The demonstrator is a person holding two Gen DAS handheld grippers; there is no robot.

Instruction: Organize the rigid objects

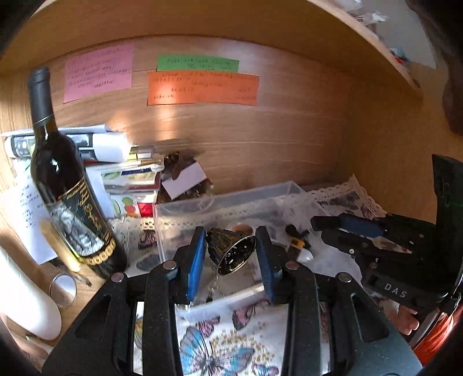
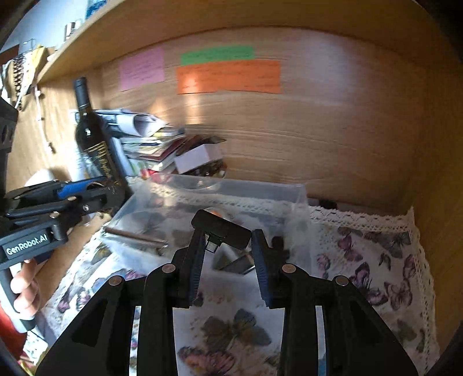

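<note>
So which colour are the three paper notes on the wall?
Pink, green and orange; left wrist view.

In front of me is a wooden back wall [image 1: 231, 138] with warm sunlight patches on it. A wooden shelf [image 1: 361, 26] runs above. The counter [image 1: 17, 237] is light wood, and a butterfly-printed cloth [image 2: 376, 254] with lace edge covers it.

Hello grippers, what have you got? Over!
Left gripper shut on small bell, above clear box. Right gripper shut on black block. Wine bottle stands left, not in the way.
</note>
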